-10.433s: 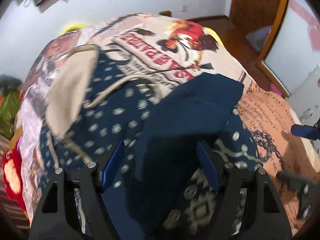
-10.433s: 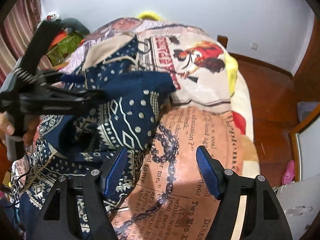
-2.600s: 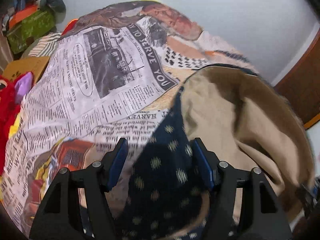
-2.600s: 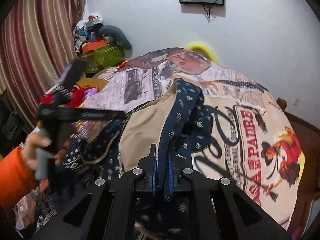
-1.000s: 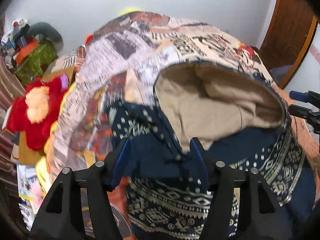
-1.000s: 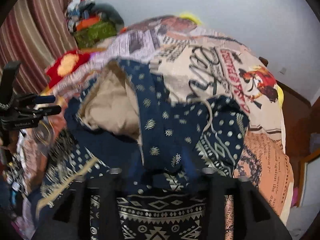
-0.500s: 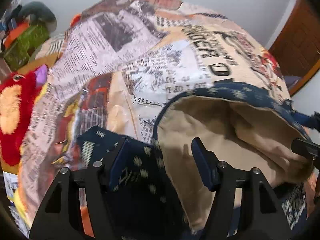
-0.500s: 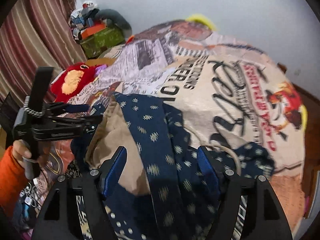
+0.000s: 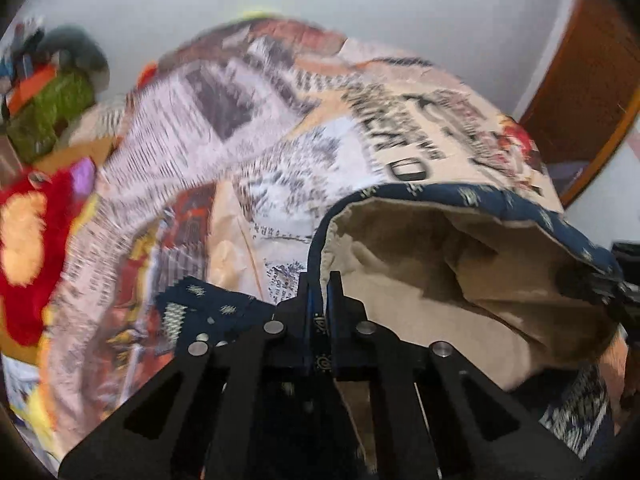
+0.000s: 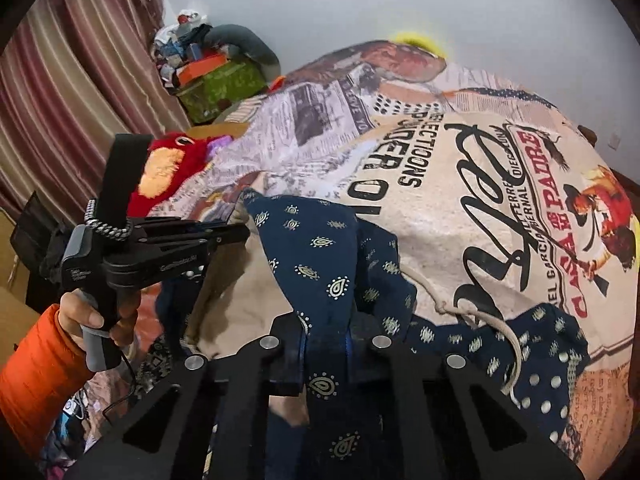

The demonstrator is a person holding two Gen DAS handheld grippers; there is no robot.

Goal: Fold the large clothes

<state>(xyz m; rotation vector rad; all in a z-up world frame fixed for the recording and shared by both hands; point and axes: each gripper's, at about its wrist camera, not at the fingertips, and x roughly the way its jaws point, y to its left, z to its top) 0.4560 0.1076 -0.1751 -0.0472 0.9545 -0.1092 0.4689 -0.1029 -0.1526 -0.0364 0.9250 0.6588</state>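
At the bottom center of your left wrist view, your left gripper is clamped on the navy hem of the hooded garment, its two tips pressed together with only the fabric edge between them. Just past them the hood's tan lining billows open toward the right of the frame, rimmed in navy print.

In your right wrist view, your right gripper at lower center is closed on a fold of the same navy paisley cloth, which rises from the tips toward the middle of the frame. A pale drawcord loops at lower right. At left, your left hand, in an orange sleeve, grips the other tool's handle.

Beyond the garment the newspaper-print bedspread fills the middle of the frame. A red plush toy sits at left, and a green box is at upper left against the white wall.
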